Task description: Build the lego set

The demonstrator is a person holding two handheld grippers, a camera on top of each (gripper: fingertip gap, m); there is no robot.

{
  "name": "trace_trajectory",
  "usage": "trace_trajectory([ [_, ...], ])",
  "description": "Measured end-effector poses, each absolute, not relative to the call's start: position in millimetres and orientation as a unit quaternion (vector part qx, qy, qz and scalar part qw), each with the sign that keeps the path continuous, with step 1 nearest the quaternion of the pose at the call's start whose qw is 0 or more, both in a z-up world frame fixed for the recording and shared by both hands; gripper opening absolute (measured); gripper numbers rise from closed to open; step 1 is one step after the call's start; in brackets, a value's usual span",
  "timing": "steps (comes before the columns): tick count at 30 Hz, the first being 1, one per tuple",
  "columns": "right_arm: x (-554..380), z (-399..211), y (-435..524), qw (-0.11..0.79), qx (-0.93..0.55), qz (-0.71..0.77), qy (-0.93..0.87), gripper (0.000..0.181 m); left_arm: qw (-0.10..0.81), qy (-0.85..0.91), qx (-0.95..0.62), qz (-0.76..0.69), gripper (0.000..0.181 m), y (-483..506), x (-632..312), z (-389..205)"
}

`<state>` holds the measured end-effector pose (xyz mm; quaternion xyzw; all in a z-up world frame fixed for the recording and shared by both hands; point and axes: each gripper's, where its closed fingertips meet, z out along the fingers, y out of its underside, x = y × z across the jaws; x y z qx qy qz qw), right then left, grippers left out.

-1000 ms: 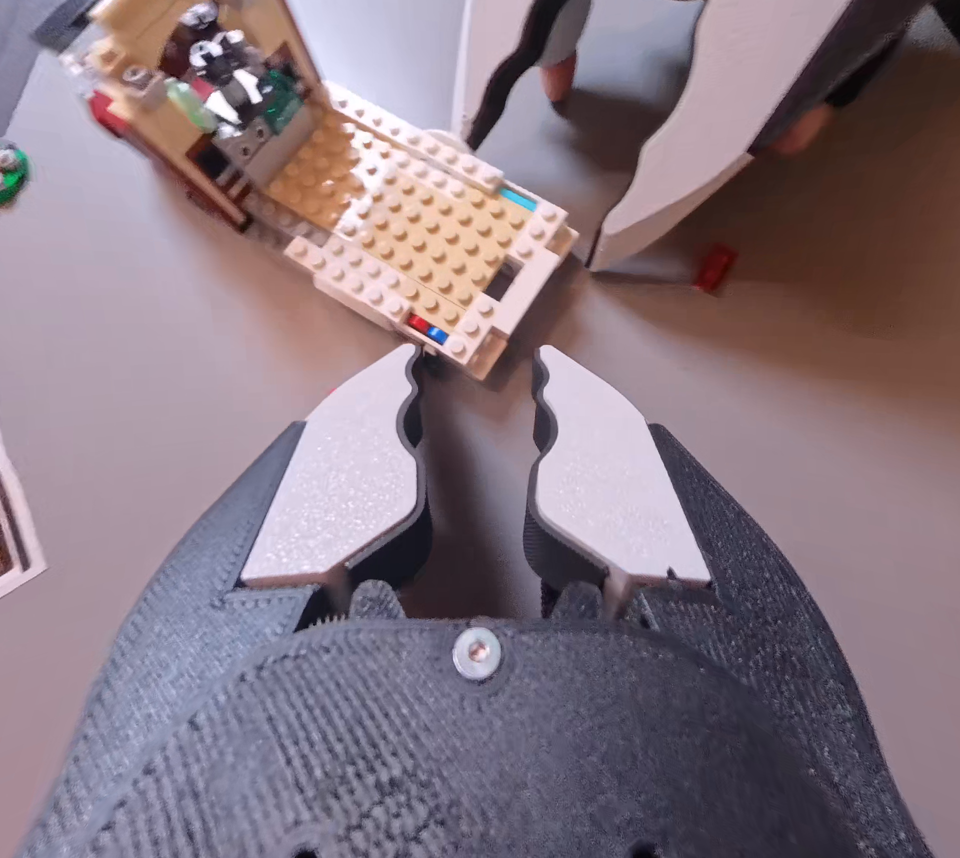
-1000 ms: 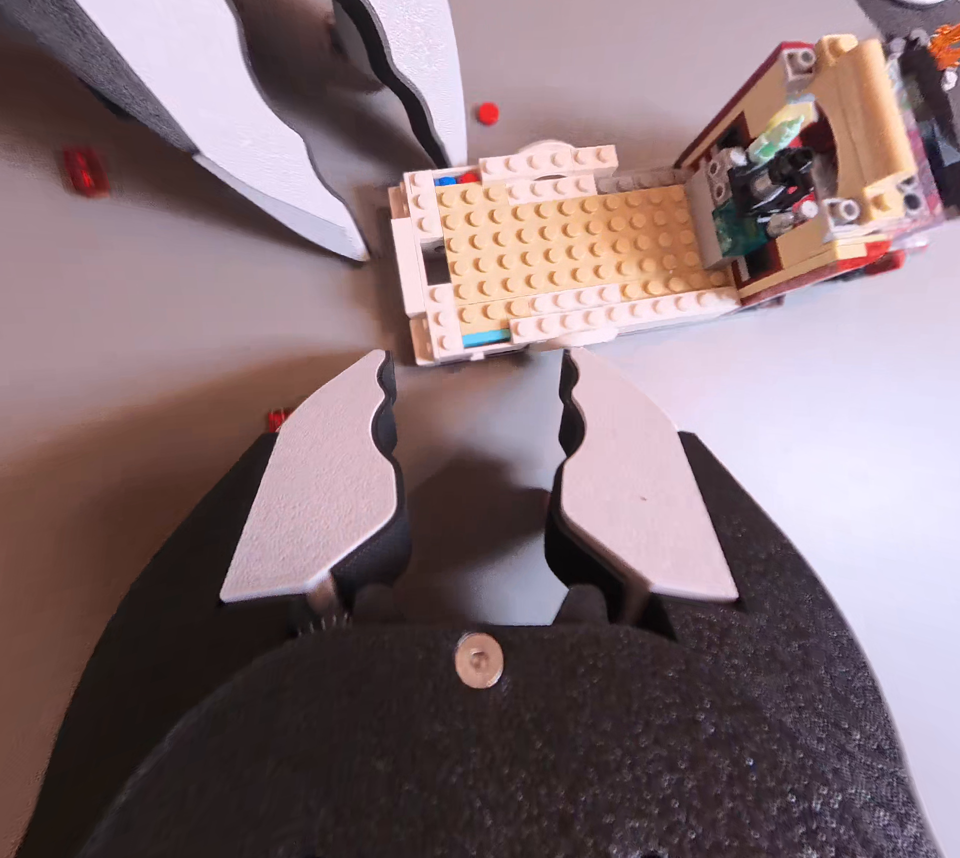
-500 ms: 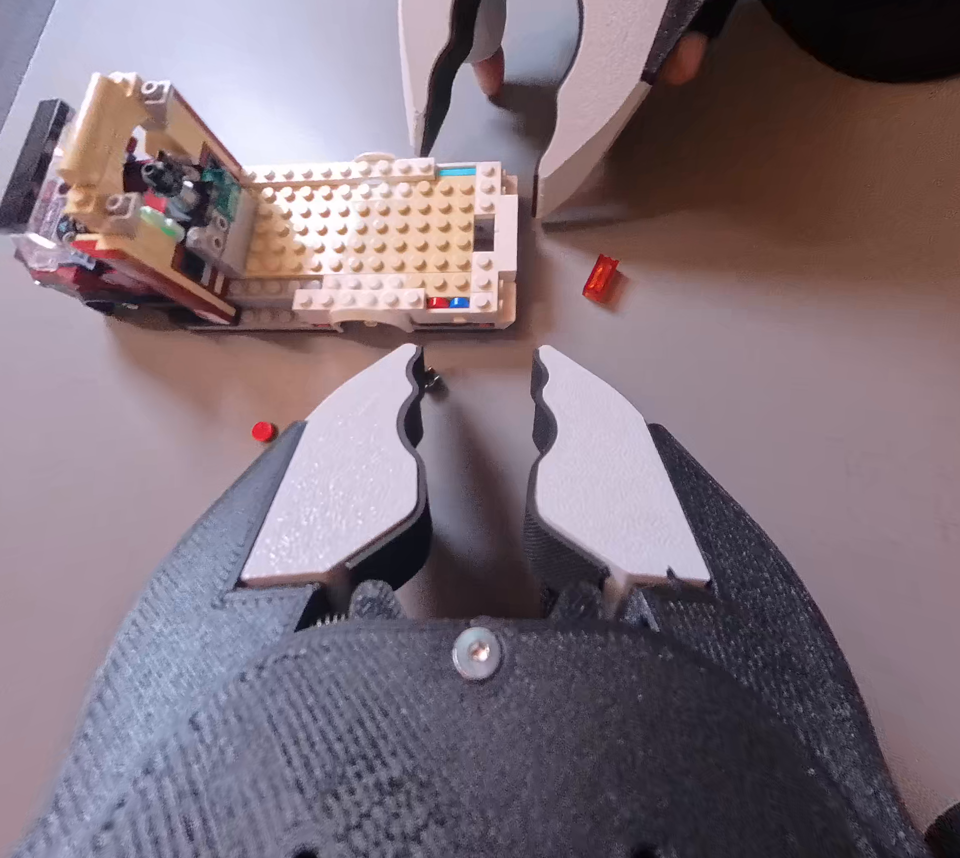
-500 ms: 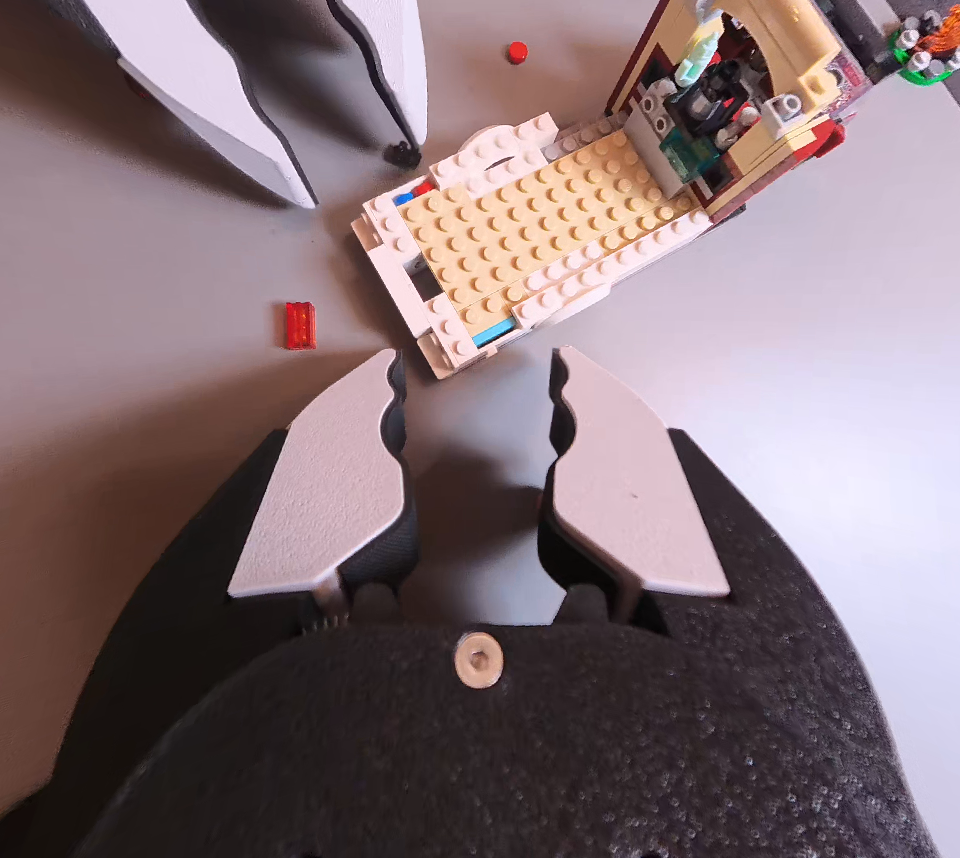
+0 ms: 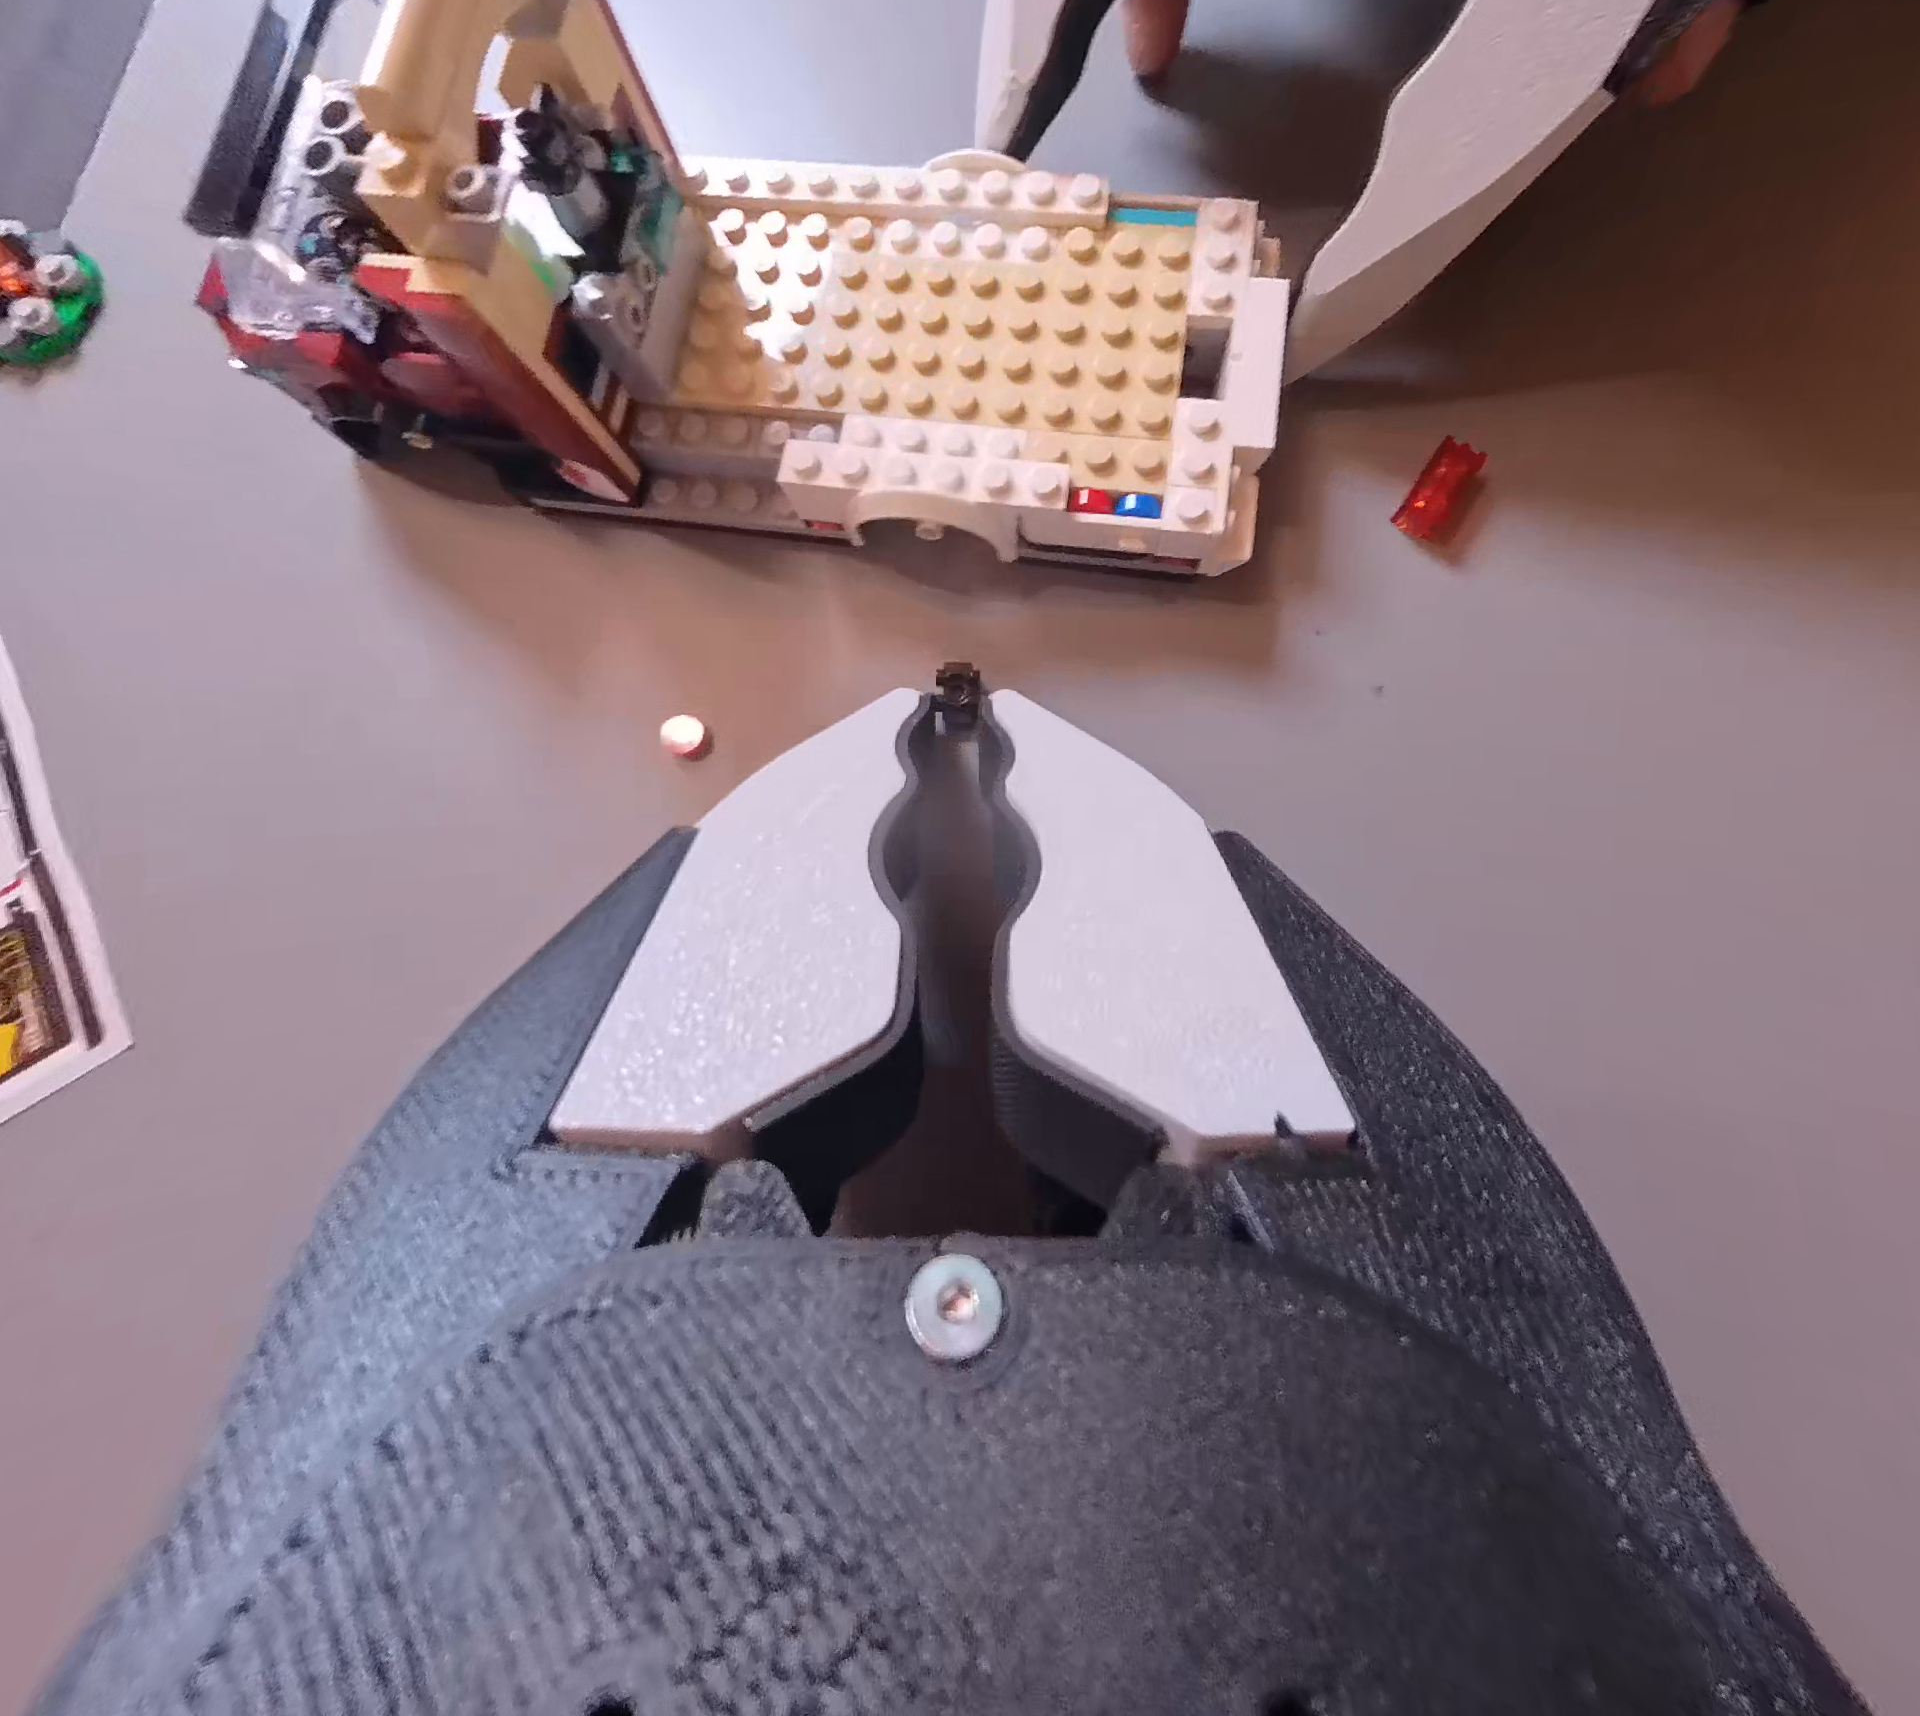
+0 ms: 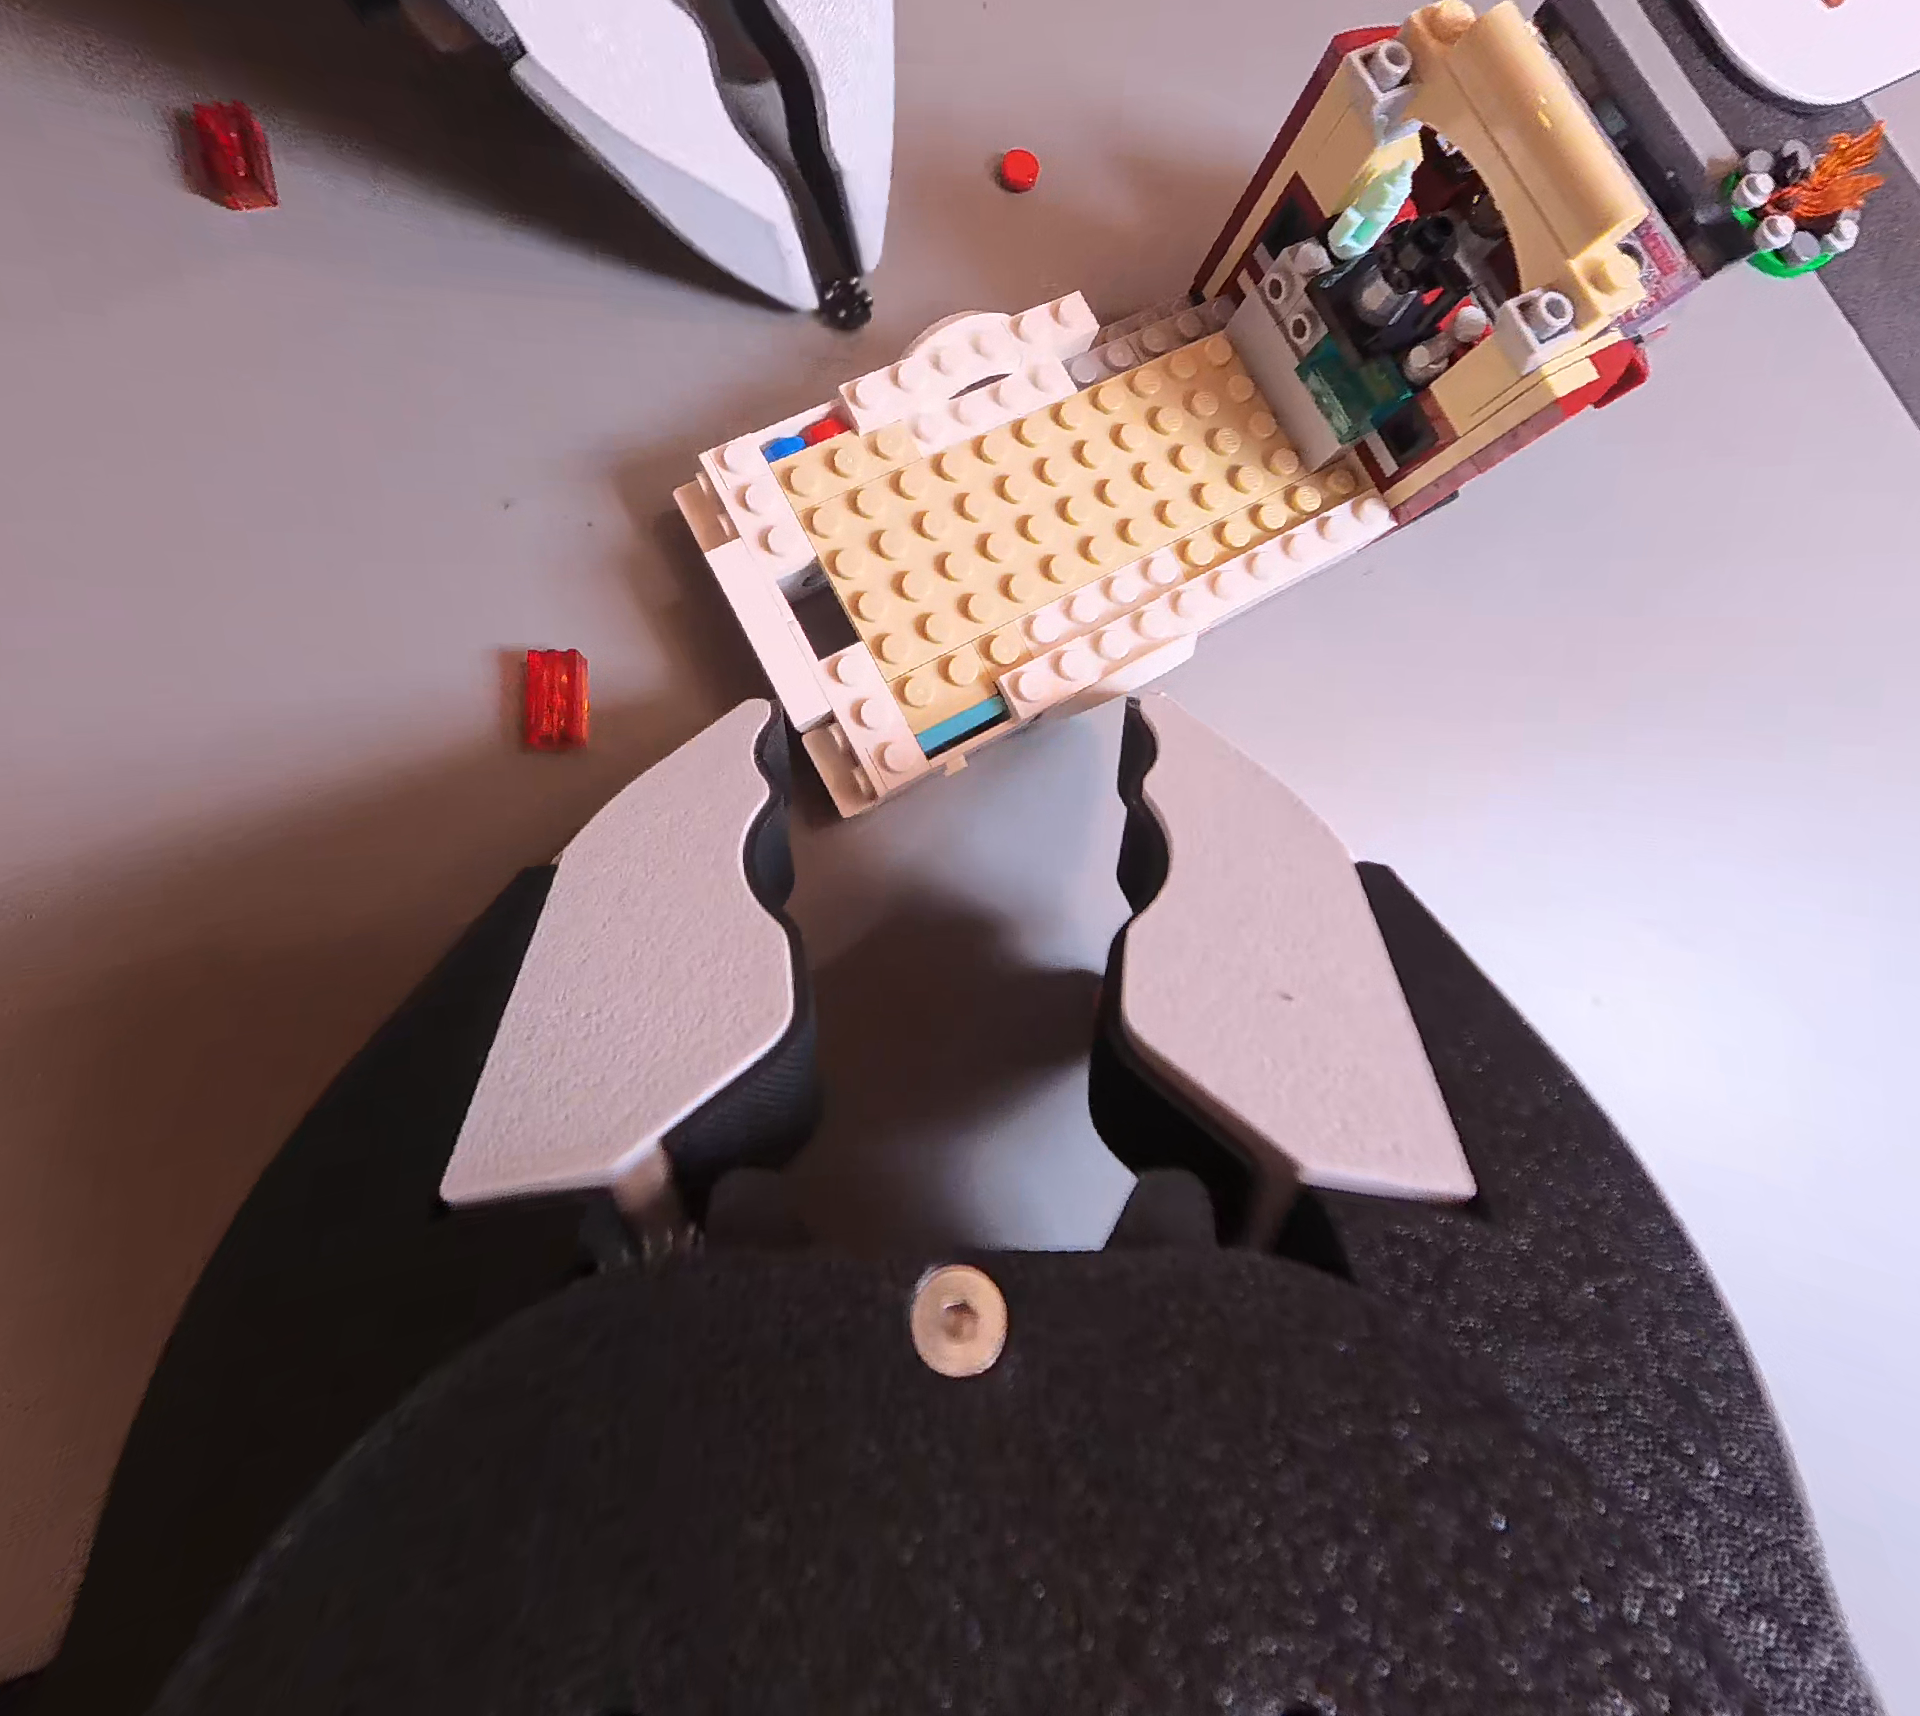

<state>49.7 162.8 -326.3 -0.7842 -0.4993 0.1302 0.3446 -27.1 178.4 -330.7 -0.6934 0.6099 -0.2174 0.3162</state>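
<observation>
While our left gripper pinches one tiny black piece at its fingertips just above the grey table, our right gripper hovers with fingers spread and empty beside the rear corner of the one tan-and-white Lego vehicle. We count two translucent red bricks and one round red stud loose nearby.

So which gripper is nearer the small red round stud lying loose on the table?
Left. The left gripper, shut on a tiny black piece, sits right beside the stud. The right gripper is across the model.
</observation>
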Motion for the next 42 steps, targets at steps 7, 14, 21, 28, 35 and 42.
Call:
trace_trajectory([
  [7, 50.9, -326.0, 162.4, 0.346, -0.785, 0.131, -0.496, 0.060, 0.348, 0.563, -0.726, -0.185, 0.008, 215.6, -52.2, -316.2],
  [14, 50.8, -325.3, 162.2, 0.349, -0.785, 0.135, -0.494, 0.061, 0.305, 0.502, -0.775, -0.232, 0.018, 230.9, -71.6, -322.2],
  [21, 52.0, -325.1, 162.0, 0.351, -0.785, 0.137, -0.492, 0.060, 0.325, 0.490, -0.780, -0.215, 0.027, 238.4, -88.1, -301.6],
  [28, 50.2, -324.7, 164.6, 0.356, -0.781, 0.142, -0.492, 0.065, 0.313, 0.557, -0.724, -0.259, 0.034, 198.5, -60.9, -297.1],
  [35, 48.0, -325.3, 163.9, 0.347, -0.772, 0.145, -0.513, 0.060, 0.273, 0.634, -0.676, -0.255, 0.042, 151.2, -11.1, -323.8],
  [42, 45.5, -322.6, 164.8, 0.358, -0.771, 0.154, -0.504, 0.053, 0.285, 0.610, -0.695, -0.253, 0.040, 152.4, -0.6, -329.9],
])
